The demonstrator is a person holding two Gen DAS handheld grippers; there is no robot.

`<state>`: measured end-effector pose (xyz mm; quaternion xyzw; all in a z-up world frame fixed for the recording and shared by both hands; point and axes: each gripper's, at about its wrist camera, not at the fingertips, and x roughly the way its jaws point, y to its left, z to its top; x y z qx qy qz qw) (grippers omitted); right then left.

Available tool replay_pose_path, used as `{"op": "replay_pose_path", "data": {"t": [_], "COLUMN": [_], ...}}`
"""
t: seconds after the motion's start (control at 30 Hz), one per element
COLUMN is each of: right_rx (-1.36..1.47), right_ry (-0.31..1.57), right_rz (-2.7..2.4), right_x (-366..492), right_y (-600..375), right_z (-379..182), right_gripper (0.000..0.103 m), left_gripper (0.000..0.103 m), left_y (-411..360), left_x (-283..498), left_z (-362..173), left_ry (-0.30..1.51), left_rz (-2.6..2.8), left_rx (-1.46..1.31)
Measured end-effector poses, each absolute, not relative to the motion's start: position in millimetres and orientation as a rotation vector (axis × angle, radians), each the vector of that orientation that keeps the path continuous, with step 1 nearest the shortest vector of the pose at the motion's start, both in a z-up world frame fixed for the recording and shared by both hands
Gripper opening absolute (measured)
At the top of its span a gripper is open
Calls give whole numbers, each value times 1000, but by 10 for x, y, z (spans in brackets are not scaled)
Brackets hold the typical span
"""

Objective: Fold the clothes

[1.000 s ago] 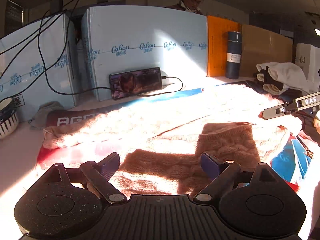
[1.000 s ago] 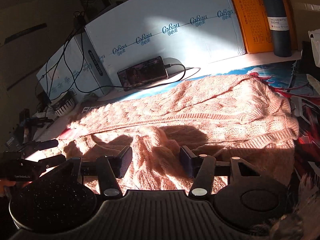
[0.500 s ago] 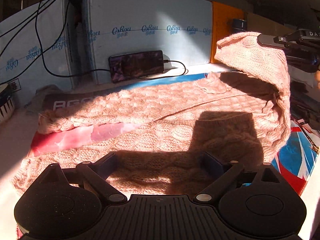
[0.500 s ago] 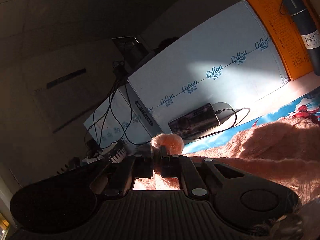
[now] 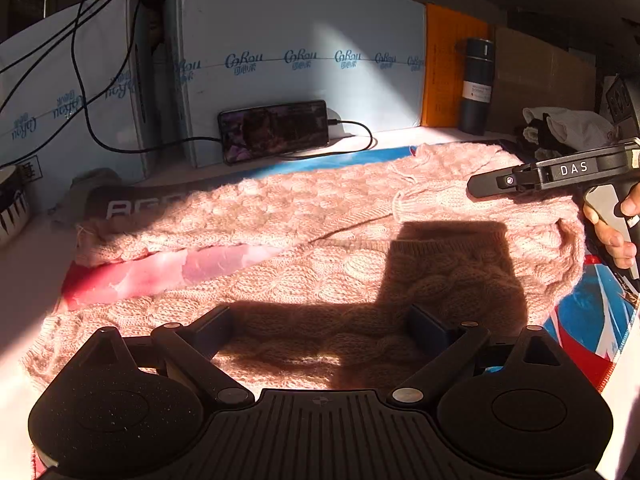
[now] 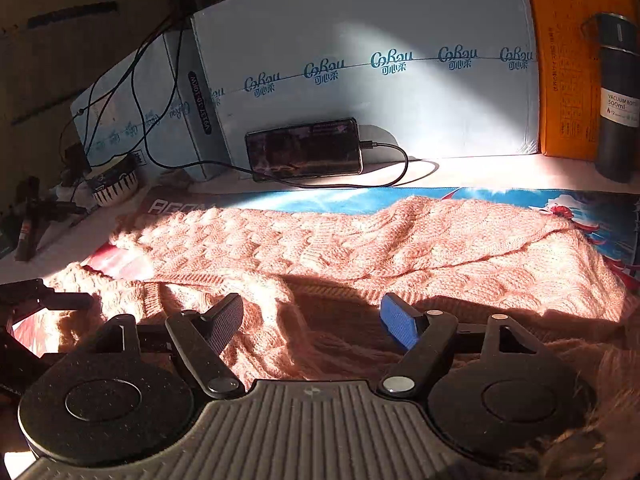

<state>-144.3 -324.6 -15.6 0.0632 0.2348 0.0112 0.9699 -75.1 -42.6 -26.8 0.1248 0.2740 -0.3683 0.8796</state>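
Note:
A pink cable-knit sweater [image 5: 320, 240] lies spread on a printed mat [image 5: 592, 312]; it also shows in the right wrist view [image 6: 400, 248]. Its right part is folded over onto the body. My left gripper [image 5: 320, 320] is open and empty, low over the sweater's near edge. My right gripper [image 6: 312, 316] is open and empty just above the sweater's folded part. From the left wrist view the right gripper's fingers [image 5: 496, 184] reach in from the right over the sweater.
Blue-white boxes [image 5: 300, 60] stand along the back with a phone [image 5: 276, 130] leaning on them, cable attached. An orange box [image 6: 568, 72] and a dark vacuum bottle [image 6: 618, 100] stand at back right. A striped bowl [image 6: 114, 184] sits left. Folded clothes [image 5: 568, 128] lie far right.
My right gripper held a sweater part lifted half a second ago; it has come down, opened and let go. The sweater part now lies folded flat.

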Motion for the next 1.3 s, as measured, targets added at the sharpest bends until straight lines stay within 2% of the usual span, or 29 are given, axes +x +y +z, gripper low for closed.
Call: {"op": "replay_pose_path", "data": {"t": [0.13,0.33,0.5,0.67,0.73,0.77,0.87,1.07,1.3], "right_rx": [87,225,255,16,-68,-99,-207,-419,-524], "right_ry": [383,532,493,401,379,374,412,541,514], "right_rz": [93,244,217,173,148,138,83,4,24], "right_x": [-1692,-1659,-1757,-2220,-2423,-2505,-2672,-2590,-2244], "right_y": [-3178,-3169,-3161,-3016,-3031,-3045,-3104,-3146,-2980], "right_z": [-80,-289,-230,-141,-160,-170,-222,-355,-391], "right_gripper": [76,78,80,91,93,93,98,98,98], "left_gripper": [97,97,97,97,99,103,103,103,103], "left_y": [-423,-422,-378,-127,-47,-23,30,9,-375], "left_x": [-751,-755,-743,-868,-985,-1036,-1167,-1298,-1455], "left_z": [-269,-267,-260,-91,-34,-21,-8,-86,-207], "left_ry": [571,569,565,466,387,351,257,233,242], "left_rz": [-766,-763,-767,-888,-887,-860,-763,-797,-903], "left_rx": [260,263,245,131,169,208,326,493,642]}}
